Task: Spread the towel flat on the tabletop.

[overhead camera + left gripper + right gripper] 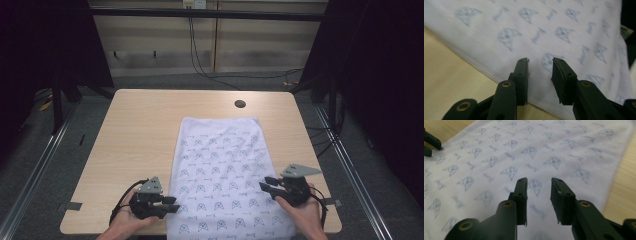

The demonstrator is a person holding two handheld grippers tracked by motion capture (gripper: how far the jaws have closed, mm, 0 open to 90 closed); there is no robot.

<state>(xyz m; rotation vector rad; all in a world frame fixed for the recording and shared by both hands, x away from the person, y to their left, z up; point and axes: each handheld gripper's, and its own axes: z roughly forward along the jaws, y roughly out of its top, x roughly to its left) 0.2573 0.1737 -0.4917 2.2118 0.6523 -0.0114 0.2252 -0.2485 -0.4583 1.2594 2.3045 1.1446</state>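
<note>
On the table (135,125), a printed cloth (220,165) lies flat from centre toward 6 o'clock. The left gripper (172,204) at 7 and the right gripper (266,184) at 5 flank it, fingers apart, empty. This looks like the approach to a fold; next, each must pinch a near edge.

High cam looks down over my whole light wooden bench (135,130); both jaw cams sit close, sharing the white blue-printed cloth (222,170).
</note>
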